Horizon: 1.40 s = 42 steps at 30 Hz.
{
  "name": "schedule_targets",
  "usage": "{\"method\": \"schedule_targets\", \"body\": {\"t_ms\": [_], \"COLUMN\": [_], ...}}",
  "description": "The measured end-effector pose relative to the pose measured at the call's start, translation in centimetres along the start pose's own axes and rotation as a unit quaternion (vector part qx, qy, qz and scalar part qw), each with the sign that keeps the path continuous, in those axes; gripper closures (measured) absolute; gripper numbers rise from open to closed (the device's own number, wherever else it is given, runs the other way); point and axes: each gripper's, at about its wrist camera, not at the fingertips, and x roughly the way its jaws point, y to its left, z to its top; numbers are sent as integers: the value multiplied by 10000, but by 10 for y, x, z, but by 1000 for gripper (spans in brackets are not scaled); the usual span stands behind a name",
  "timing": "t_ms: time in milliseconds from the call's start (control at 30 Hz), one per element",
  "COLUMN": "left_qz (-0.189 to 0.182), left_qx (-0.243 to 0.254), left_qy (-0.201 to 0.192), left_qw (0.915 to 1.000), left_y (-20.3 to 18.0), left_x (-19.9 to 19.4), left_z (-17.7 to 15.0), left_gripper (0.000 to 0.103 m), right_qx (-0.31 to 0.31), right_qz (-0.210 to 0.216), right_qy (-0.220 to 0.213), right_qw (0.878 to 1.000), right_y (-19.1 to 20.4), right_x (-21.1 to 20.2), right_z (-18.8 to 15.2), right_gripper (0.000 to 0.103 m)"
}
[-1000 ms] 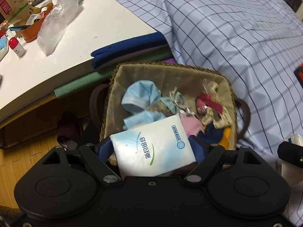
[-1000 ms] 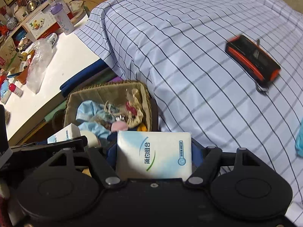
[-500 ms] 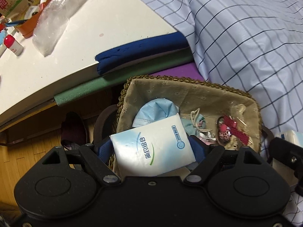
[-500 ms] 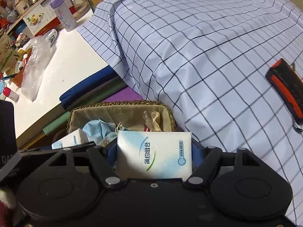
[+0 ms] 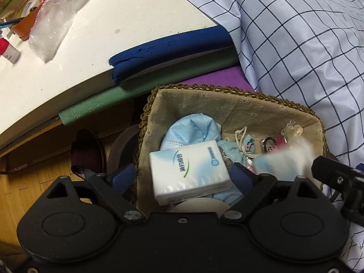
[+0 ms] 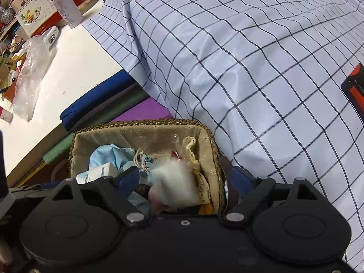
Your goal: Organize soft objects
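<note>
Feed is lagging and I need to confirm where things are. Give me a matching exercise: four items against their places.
Things
1. white and blue plastic-wrapped tissue pack
2. light blue pleated face mask
3. clear crumpled plastic bag
4. flat black and orange device

Places
a. on the checked blue bedsheet
b. on the white tabletop
c. tilted between the spread fingers of the left gripper
d. inside the fabric-lined woven basket, left part

Pairs: 1-c, 2-d, 3-b, 4-a

The left gripper's jaws have just been opening; the pack between them is not gripped.
</note>
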Motion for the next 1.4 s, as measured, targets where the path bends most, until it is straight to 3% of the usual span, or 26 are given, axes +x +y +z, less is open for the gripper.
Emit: {"method": "schedule_targets", "body": {"t_ms": [300, 500, 733, 1167, 1400], "left_qz": [38, -34, -60, 206, 382], "left_qx": [90, 137, 174, 227, 252], "left_qy": [-70, -228, -337, -410, -735], "left_qw": [9999, 9996, 9993, 9987, 9962], "left_y": [3, 4, 2, -4, -9], "left_x": [-13, -28, -42, -55, -64], "left_z": [-15, -33, -54, -93, -112], "left_gripper": [14, 12, 9, 8, 8], "right_qx": [113, 149, 431, 483, 346], "right_qz": [-260, -535, -427, -861, -859], "right_qy": [24, 84, 30, -125, -270], "right_qw": [9996, 9984, 9982, 9950, 9953], "right_y": [-9, -12, -21, -33, -36], "right_x": [-11, -24, -44, -64, -73], "right_z": [-17, -30, -54, -100, -114], "right_gripper": [1, 1, 1, 1, 1]}}
